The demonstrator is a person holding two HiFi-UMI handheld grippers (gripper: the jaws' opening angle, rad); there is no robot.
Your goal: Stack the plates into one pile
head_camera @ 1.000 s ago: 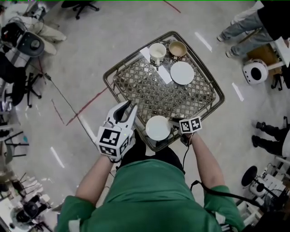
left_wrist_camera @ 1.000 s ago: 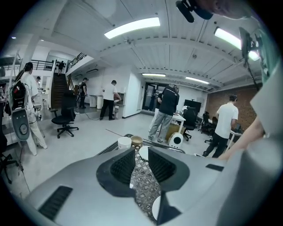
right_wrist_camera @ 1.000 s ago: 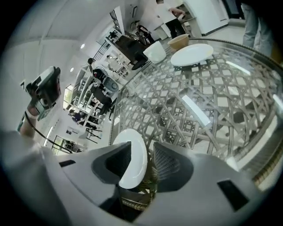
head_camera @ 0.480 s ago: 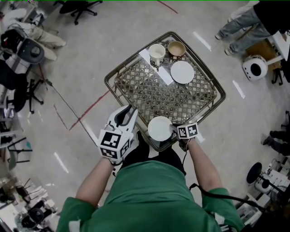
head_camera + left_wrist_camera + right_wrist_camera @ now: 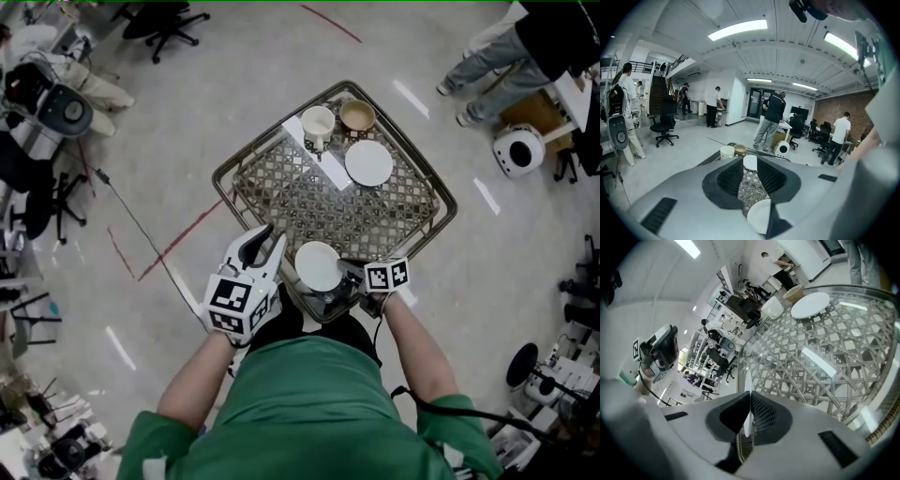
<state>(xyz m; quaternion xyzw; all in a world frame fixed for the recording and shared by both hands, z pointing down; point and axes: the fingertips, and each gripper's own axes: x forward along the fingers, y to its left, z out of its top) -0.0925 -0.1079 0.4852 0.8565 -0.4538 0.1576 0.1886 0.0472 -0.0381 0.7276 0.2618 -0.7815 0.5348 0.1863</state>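
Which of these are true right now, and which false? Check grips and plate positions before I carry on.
1. The right gripper is shut on the near plate, gripping its rim. True.
2. The left gripper holds the far plate. False: its fingers stand apart with nothing gripped, and the far plate lies on the table.
3. The two plates sit in one pile. False: they are apart, one at the near edge and one at the far side.
4. A white cup and a tan bowl stand by the far plate. True.
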